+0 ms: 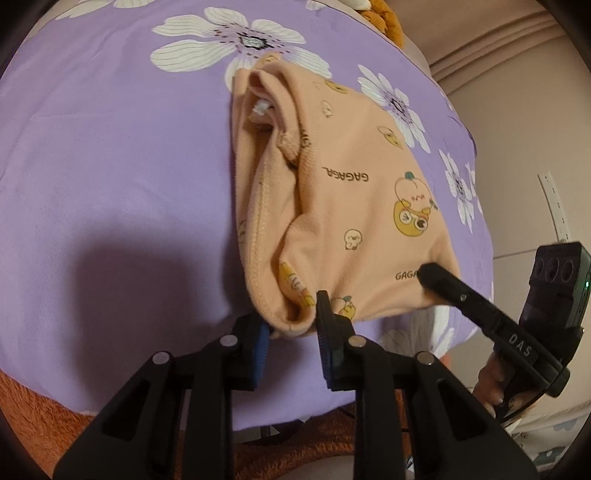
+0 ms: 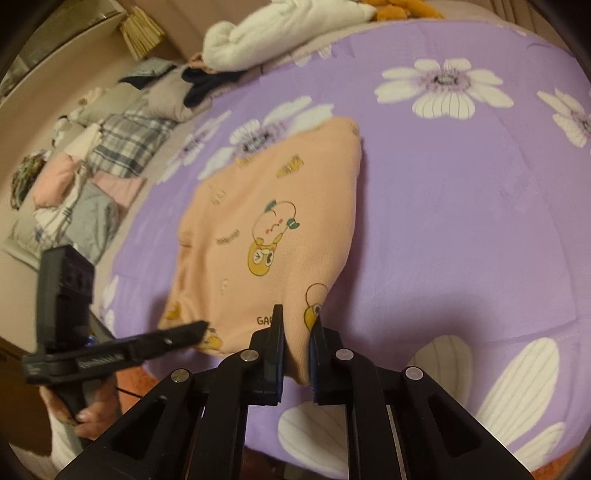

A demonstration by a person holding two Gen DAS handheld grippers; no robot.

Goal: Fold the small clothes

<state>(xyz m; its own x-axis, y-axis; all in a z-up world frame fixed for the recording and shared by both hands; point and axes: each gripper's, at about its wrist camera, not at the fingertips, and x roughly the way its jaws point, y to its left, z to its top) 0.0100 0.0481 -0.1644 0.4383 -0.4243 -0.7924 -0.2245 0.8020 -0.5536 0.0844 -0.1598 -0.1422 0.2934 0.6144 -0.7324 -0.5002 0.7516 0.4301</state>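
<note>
A small peach garment (image 1: 343, 206) printed with cartoon figures and "GAGAGA" lies on a purple flowered bedspread (image 1: 110, 155). Its near edge is doubled over. My left gripper (image 1: 291, 325) has its blue-padded fingers closed around the near left corner of the garment. My right gripper (image 2: 297, 347) is closed on the near right corner of the same garment (image 2: 273, 221). Each gripper shows in the other's view: the right gripper in the left wrist view (image 1: 436, 275), the left gripper in the right wrist view (image 2: 195, 328). The collar fold (image 1: 273, 107) points away from me.
The purple bedspread (image 2: 461, 221) covers the bed. A pile of other clothes (image 2: 92, 166) and a white towel (image 2: 280, 33) lie at the far left. An orange plush blanket (image 1: 37, 413) hangs at the near edge. A stuffed toy (image 1: 384, 18) sits at the far end.
</note>
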